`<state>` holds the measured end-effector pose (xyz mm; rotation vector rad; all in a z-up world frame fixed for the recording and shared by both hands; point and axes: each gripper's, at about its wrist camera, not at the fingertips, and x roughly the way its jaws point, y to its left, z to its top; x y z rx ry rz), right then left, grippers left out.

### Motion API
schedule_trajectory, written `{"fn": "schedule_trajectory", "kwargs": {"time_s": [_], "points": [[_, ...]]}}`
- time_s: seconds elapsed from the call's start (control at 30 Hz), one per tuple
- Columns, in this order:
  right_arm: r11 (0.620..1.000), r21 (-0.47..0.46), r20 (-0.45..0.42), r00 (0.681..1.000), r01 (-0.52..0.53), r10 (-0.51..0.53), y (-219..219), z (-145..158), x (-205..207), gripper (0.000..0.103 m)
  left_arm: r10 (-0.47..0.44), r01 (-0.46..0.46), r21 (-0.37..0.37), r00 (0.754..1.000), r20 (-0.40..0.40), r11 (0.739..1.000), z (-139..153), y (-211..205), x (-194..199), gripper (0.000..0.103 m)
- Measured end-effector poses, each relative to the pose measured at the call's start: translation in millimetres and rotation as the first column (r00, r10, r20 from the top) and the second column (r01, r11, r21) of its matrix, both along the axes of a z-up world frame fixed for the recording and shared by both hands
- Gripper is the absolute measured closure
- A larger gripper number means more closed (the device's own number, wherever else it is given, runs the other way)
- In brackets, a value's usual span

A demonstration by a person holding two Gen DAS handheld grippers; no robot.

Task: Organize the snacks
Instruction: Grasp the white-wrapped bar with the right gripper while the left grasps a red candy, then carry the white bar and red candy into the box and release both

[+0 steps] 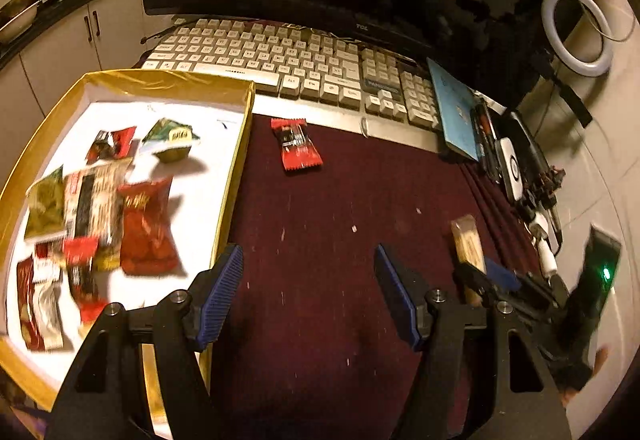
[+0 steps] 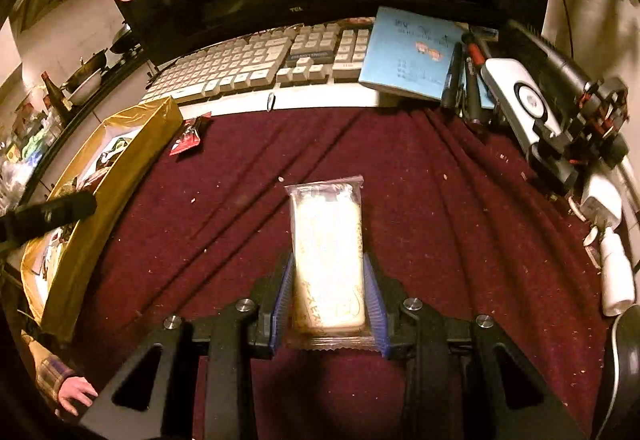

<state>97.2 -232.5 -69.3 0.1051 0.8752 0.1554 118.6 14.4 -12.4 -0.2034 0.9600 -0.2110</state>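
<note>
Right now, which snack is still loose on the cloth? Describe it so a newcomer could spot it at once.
Find the keyboard at the back of the maroon cloth. Just in front of it, right beside the gold box but outside its wall, lies a small red packet. It is the only snack flat on the cloth: the others sit in the box, and the pale packet is in the right gripper.

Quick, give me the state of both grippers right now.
Left gripper: open, holding nothing, above the maroon cloth.
Right gripper: closed on a clear-wrapped pale snack bar.
</note>
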Motion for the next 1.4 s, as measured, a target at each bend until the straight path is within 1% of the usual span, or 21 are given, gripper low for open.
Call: {"fn": "schedule_trajectory", "kwargs": {"time_s": [0.1, 0.17, 0.27, 0.3, 0.4, 0.47, 0.5, 0.53, 0.63, 0.67, 0.7, 0.73, 0.77, 0.87, 0.97, 1.0, 1.1, 1.23, 1.3, 1.33, 1.4], "points": [[1.000, -0.008, 0.017, 1.000, -0.015, 0.015, 3, -2, -3, 0.068, -0.005, 0.005, -0.006, 0.999, -0.045, 1.000, -4, -2, 23, 0.036], [0.999, -0.006, 0.021, 0.999, -0.034, 0.034, 7, -2, -3, 0.068, -0.021, 0.021, -0.002, 0.998, -0.062, 1.000, -4, -6, 38, 0.036], [0.999, -0.004, 0.029, 0.999, -0.041, 0.041, 8, -2, -2, 0.069, -0.043, 0.045, 0.034, 0.997, -0.071, 0.998, -4, -18, 61, 0.036], [0.999, -0.003, 0.033, 0.999, -0.042, 0.042, 8, -2, -2, 0.069, -0.072, 0.076, 0.053, 0.994, -0.081, 0.996, -5, -26, 73, 0.036], [0.999, 0.007, 0.039, 0.998, -0.050, 0.049, 8, -2, -3, 0.069, -0.109, 0.119, 0.077, 0.986, -0.122, 0.990, -10, -40, 101, 0.037], [0.999, 0.014, 0.047, 0.998, -0.049, 0.048, 7, -2, -4, 0.069, -0.087, 0.103, 0.113, 0.986, -0.140, 0.988, -16, -45, 119, 0.043], [0.999, 0.016, 0.052, 0.998, -0.046, 0.045, 6, -1, -4, 0.069, -0.072, 0.092, 0.131, 0.986, -0.149, 0.987, -19, -46, 127, 0.050], [0.999, 0.018, 0.057, 0.998, -0.040, 0.039, 5, -1, -5, 0.069, -0.059, 0.082, 0.146, 0.986, -0.157, 0.986, -22, -46, 132, 0.053], [0.999, 0.024, 0.068, 0.997, -0.041, 0.039, 4, 0, -6, 0.069, -0.027, 0.062, 0.247, 0.990, -0.141, 0.967, -28, -53, 142, 0.053], [0.999, 0.025, 0.067, 0.997, -0.044, 0.042, 5, 0, -6, 0.069, -0.022, 0.062, 0.266, 0.988, -0.150, 0.962, -31, -54, 144, 0.053], [0.999, 0.025, 0.068, 0.997, -0.046, 0.044, 5, -1, -6, 0.069, -0.014, 0.059, 0.267, 0.985, -0.170, 0.962, -36, -54, 148, 0.057], [0.999, 0.024, 0.068, 0.997, -0.046, 0.044, 5, 0, -6, 0.069, -0.009, 0.056, 0.258, 0.983, -0.182, 0.965, -39, -52, 149, 0.063], [0.999, 0.021, 0.070, 0.997, -0.046, 0.045, 6, 0, -6, 0.069, -0.007, 0.057, 0.253, 0.981, -0.194, 0.966, -43, -52, 151, 0.073], [0.999, 0.012, 0.088, 0.995, -0.040, 0.039, 7, 1, -9, 0.069, -0.015, 0.063, 0.274, 0.984, -0.176, 0.960, -42, -51, 143, 0.076], [0.999, 0.008, 0.094, 0.995, -0.045, 0.044, 8, 1, -10, 0.069, -0.032, 0.076, 0.274, 0.987, -0.160, 0.959, -40, -54, 129, 0.077], [0.999, 0.006, 0.095, 0.995, -0.045, 0.044, 8, 2, -10, 0.069, -0.036, 0.076, 0.262, 0.988, -0.153, 0.962, -38, -54, 122, 0.077], [0.999, 0.007, 0.094, 0.994, -0.050, 0.049, 8, 1, -11, 0.069, -0.068, 0.087, 0.183, 0.992, -0.107, 0.979, -21, -50, 88, 0.077], [0.998, 0.008, 0.086, 0.994, -0.066, 0.065, 9, 1, -10, 0.069, -0.113, 0.116, 0.136, 0.993, -0.034, 0.984, -2, -41, 34, 0.077], [0.997, 0.005, 0.085, 0.994, -0.077, 0.076, 11, 0, -10, 0.069, -0.097, 0.097, 0.101, 0.995, -0.001, 0.990, 7, -26, 6, 0.077], [0.997, 0.004, 0.084, 0.993, -0.082, 0.081, 11, 0, -10, 0.069, -0.083, 0.082, 0.089, 0.997, 0.008, 0.993, 10, -18, -3, 0.077], [0.996, 0.006, 0.083, 0.993, -0.089, 0.089, 12, 0, -10, 0.069, -0.034, 0.032, 0.058, 0.999, 0.035, 0.998, 16, 6, -21, 0.077]]}}
